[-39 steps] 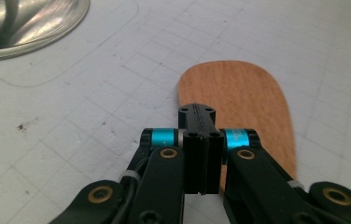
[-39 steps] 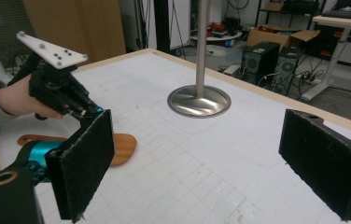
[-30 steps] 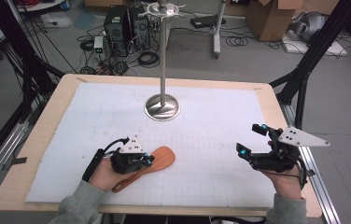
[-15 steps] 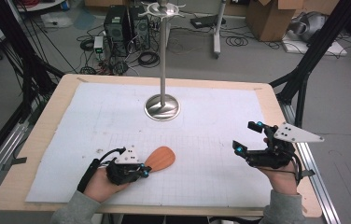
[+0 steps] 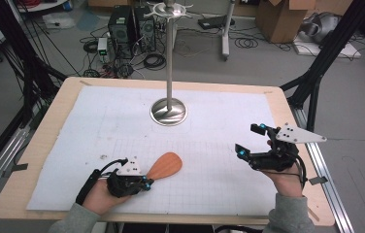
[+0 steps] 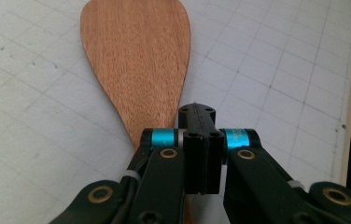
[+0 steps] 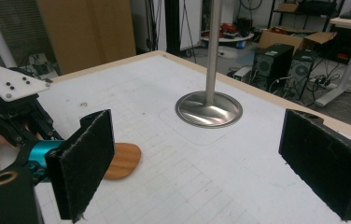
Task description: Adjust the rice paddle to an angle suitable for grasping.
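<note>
— Where do we stand?

— I've got the left hand-held gripper pinching the handle of the wooden spatula; its blade lies flat on the table, at about 7 o'clock from the metal stand.

— And the other one?

— The right hand-held gripper hovers at 4 o'clock with its jaws spread, holding nothing (well apart from the spatula). As I judge it, the grasp is done; lifting it and carrying it to the stand is what's left.

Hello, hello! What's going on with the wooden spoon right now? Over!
Left gripper shut on the wooden spatula handle, blade flat on the mat. Right gripper open, holding nothing. Metal stand well beyond, nothing in the way.
</note>
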Action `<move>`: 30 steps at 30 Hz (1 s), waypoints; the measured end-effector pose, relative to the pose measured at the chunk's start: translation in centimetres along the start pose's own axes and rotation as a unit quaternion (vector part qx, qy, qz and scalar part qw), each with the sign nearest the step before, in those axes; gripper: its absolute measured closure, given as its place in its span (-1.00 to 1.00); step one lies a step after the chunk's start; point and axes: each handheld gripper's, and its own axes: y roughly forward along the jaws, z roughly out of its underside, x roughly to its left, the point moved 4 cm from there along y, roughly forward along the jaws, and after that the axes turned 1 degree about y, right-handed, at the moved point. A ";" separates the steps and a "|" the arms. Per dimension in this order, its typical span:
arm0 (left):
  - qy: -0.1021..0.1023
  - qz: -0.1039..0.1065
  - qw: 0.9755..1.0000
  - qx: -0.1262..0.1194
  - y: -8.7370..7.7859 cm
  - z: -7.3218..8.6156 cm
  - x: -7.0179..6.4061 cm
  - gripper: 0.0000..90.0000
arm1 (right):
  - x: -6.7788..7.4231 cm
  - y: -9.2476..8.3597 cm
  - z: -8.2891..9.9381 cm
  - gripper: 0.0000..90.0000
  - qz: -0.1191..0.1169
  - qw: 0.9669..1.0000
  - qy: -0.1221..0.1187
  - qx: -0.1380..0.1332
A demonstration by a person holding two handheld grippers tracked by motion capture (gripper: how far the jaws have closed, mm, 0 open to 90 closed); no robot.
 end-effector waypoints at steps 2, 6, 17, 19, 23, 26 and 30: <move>-0.001 -0.004 1.000 0.001 -0.1 0.2 0.2 0.99 | 0.0 0.1 0.0 -0.79 -0.001 1.000 -0.002 0.000; -0.010 -0.013 1.000 -0.001 -0.5 0.5 0.8 0.99 | 0.1 0.4 0.0 -0.79 -0.003 1.000 0.000 0.003; -0.029 -0.029 0.999 -0.008 -1.2 1.1 2.6 0.99 | 0.2 0.2 0.0 -0.79 -0.002 1.000 0.000 0.005; -0.031 -0.030 0.999 -0.008 -1.3 1.1 2.7 0.99 | 0.2 0.2 0.0 -0.79 -0.001 1.000 -0.002 0.005; -0.043 -0.042 0.998 -0.012 -1.6 1.4 3.7 0.99 | 0.2 0.0 0.1 -0.79 0.001 1.000 -0.004 0.005; -0.046 -0.049 0.998 -0.014 -1.7 1.5 4.1 0.99 | 0.3 -0.1 0.1 -0.79 0.001 1.000 0.000 0.007; -0.045 -0.059 0.997 -0.014 -1.8 1.5 4.5 0.99 | 0.3 -0.2 0.2 -0.79 0.003 1.000 -0.001 0.007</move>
